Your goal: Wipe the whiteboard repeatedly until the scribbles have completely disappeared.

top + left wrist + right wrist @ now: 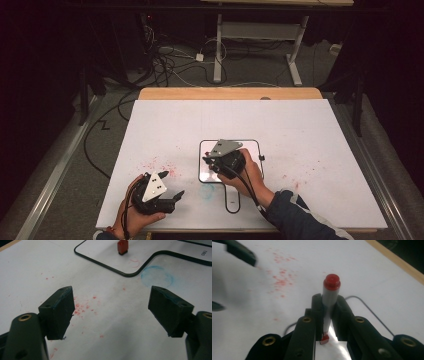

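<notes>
Right gripper view shows the right gripper squeezing a red marker over the small whiteboard. The left gripper has its jaws wide apart above the white table, holding nothing

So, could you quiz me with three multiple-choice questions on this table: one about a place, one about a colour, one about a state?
1. Where is the right gripper?
A. Over the small whiteboard
B. On the floor
C. At the table's far edge

2. What colour is the blunt end of the marker?
A. Blue
B. Red
C. Green

3. How do the jaws of the left gripper stand?
A. Shut on a marker
B. Shut on nothing
C. Open

Answers: A, the high view shows it above the black-framed board; B, the end is plainly red; C, the jaws stand wide apart with nothing between them.
</notes>
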Tool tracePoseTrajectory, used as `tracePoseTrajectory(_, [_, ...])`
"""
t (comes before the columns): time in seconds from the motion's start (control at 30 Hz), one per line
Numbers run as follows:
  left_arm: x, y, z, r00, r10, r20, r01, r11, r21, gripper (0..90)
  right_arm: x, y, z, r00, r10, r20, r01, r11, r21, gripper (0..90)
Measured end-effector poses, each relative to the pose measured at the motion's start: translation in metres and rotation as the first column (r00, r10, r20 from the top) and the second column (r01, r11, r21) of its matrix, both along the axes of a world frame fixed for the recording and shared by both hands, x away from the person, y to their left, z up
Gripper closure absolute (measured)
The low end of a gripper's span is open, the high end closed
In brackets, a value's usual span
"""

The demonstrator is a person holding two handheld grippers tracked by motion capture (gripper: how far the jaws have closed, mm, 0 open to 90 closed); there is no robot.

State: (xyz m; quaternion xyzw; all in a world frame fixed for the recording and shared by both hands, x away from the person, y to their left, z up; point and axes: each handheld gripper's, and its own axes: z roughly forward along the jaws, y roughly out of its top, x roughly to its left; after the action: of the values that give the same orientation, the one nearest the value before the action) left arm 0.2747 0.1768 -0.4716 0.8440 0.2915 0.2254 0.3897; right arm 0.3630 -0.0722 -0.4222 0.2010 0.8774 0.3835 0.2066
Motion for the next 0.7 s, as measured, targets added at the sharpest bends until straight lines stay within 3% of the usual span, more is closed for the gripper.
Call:
tracePoseTrajectory(0.03, [0.0, 0.0, 0.0, 1.0, 0.001, 0.0, -0.001, 1.0, -0.005, 20.5, 0.002, -0.002, 0.0, 0.9996, -0.023, 0.015, 0.023, 1.0, -0.008, 81.3])
tracePoseTrajectory(0.13, [0.001, 0.0, 0.0, 1.0, 0.003, -0.002, -0.003, 1.0, -0.005, 20.5, 0.002, -0.005, -0.001, 0.9996, -0.019, 0.019, 0.019, 1.0, -0.011, 81.3])
tracePoseTrajectory(0.27, [0.0, -0.001, 0.0, 1.0, 0.0, -0.003, 0.0, 1.0, -0.003, 20.5, -0.006, -0.003, 0.0, 0.9984, 0.033, -0.047, -0.031, 0.999, 0.036, 81.3])
tracePoseTrajectory(0.43, [0.0, -0.001, 0.0, 1.0, -0.001, -0.003, 0.001, 1.0, -0.002, 20.5, -0.019, -0.002, 0.0, 0.9899, 0.1, -0.101, -0.094, 0.993, 0.068, 81.3])
tracePoseTrajectory(0.53, [0.0, -0.001, 0.0, 1.0, 0.001, -0.002, -0.001, 1.0, -0.003, 20.5, -0.021, -0.002, 0.001, 0.9947, 0.079, -0.065, -0.077, 0.996, 0.038, 81.3])
tracePoseTrajectory(0.63, [0.0, -0.001, 0.0, 1.0, -0.001, 0.001, 0.001, 1.0, 0.0, 20.5, -0.016, -0.005, -0.001, 0.9992, 0.024, 0.032, -0.023, 1.0, -0.02, 81.3])
tracePoseTrajectory(0.7, [0.0, -0.001, 0.0, 1.0, 0.0, -0.002, 0.0, 1.0, -0.003, 20.5, -0.01, -0.01, -0.002, 0.9999, 0.005, 0.014, -0.005, 1.0, 0.008, 81.3])
